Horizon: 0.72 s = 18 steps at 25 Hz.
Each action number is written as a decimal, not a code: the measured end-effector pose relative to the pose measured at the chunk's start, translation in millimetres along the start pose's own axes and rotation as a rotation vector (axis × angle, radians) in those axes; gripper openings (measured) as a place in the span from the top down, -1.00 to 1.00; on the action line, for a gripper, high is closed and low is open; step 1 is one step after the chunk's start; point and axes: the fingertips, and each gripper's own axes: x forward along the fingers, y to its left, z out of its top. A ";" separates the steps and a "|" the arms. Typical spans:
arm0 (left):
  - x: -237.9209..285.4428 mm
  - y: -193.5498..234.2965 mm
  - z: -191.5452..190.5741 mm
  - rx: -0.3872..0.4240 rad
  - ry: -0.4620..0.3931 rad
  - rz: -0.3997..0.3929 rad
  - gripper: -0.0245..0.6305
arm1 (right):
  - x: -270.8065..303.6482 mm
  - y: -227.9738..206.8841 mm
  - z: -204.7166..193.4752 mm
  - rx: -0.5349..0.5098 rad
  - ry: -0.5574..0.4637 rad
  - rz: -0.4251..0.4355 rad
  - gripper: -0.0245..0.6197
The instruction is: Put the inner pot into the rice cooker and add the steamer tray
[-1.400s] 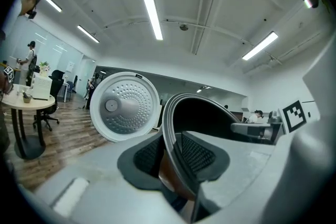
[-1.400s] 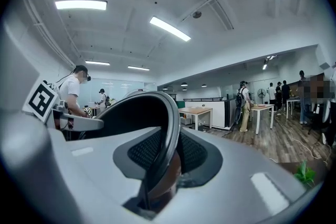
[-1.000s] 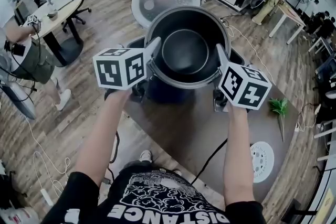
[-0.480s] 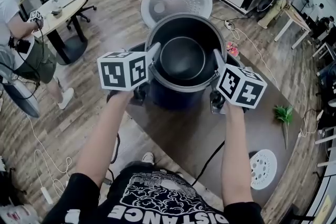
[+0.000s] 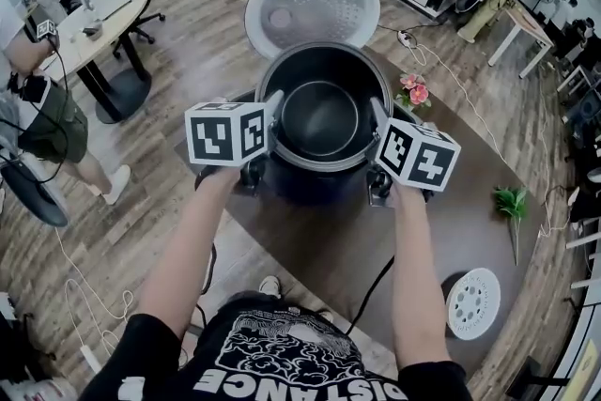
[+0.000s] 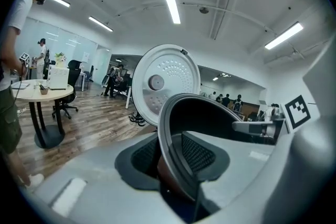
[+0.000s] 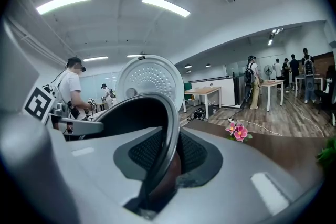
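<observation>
A dark brown bench (image 5: 319, 244) stands on the wood-plank floor (image 5: 188, 42). In the head view, the rice cooker (image 5: 317, 190) sits at its 12 o'clock end, lid open. Pink flowers (image 5: 413, 91) lie at 1 o'clock, a green sprig (image 5: 508, 200) at 3 o'clock and a white perforated steamer tray (image 5: 472, 296) at 5 o'clock. A black cable (image 5: 376, 282) crosses towards 6 o'clock.

One pot (image 5: 321, 117), one cooker (image 5: 315, 190), two hand-held grippers (image 5: 274, 108) (image 5: 376, 117)

Most of the rice cooker (image 5: 317, 189) behind the inner pot (image 5: 324, 117); person (image 5: 42, 113) at left edge half out of frame
</observation>
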 end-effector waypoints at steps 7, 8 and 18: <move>17.6 6.2 -13.4 -0.002 0.053 -0.006 0.52 | 15.3 -9.1 -23.7 0.019 0.070 -0.022 0.67; 20.1 7.1 -15.8 -0.003 0.061 -0.008 0.52 | 16.9 -10.6 -27.7 0.026 0.080 -0.025 0.66; 34.5 12.3 -35.6 0.000 0.108 -0.021 0.52 | 25.1 -17.9 -49.7 0.026 0.131 -0.049 0.62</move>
